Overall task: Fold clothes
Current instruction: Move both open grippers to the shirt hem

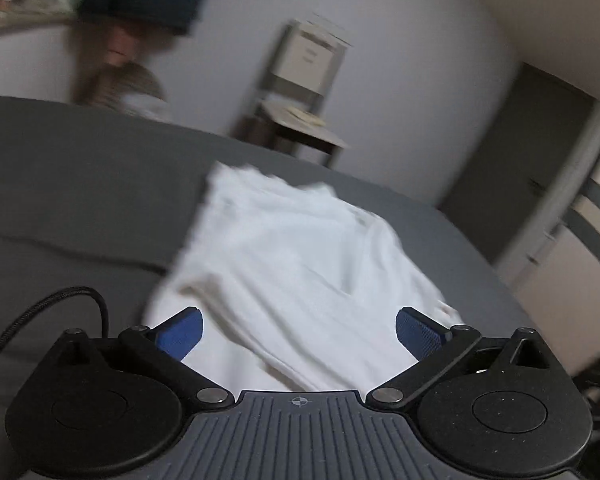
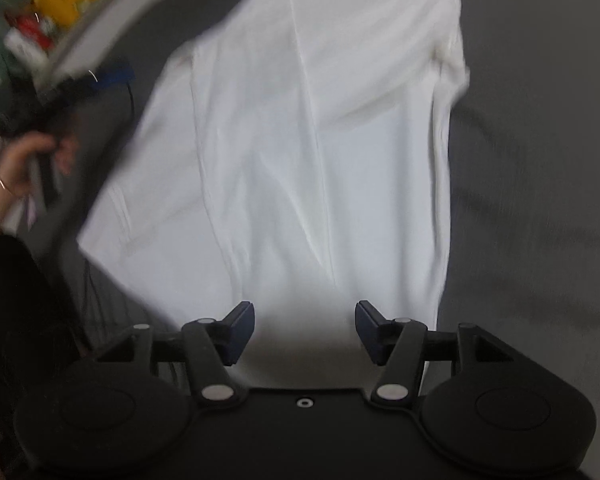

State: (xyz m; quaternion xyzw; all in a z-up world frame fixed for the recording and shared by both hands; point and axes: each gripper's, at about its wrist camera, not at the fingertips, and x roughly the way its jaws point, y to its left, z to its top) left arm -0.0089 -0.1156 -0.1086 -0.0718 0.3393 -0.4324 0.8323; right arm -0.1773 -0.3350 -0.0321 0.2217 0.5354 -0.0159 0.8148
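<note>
Looking down both sets of tongs, I see one white garment (image 2: 312, 140) spread on the grey bed (image 2: 540, 200), and neither of my tools has hold of it. My left tongs (image 1: 299, 334) are spread wide, the blue pads (image 1: 184, 332) well apart with cloth lying below the gap and nothing pinched between them. My right tongs (image 2: 305, 330) are spread as well, hovering over the near hem with their dark pads clear of the fabric as far as I can tell. In the right wrist view the garment runs from 6 o'clock up to 12 o'clock, fairly flat, with long creases down its length and a bunched bit of cloth at about 2 o'clock, perhaps a sleeve; the blur keeps me from being sure. At 9 o'clock in that view is my left hand (image 2: 18, 164) gripping its tool. In the left wrist view the same cloth lies from 6 o'clock toward the centre, with one layer seeming to overlap another, so I judge a lengthwise fold may already be made, though I cannot say so firmly. A chair (image 1: 300, 92) stands by the wall at 12 o'clock. What is left, I reckon, is taking an end and doubling the piece over into a compact stack.
</note>
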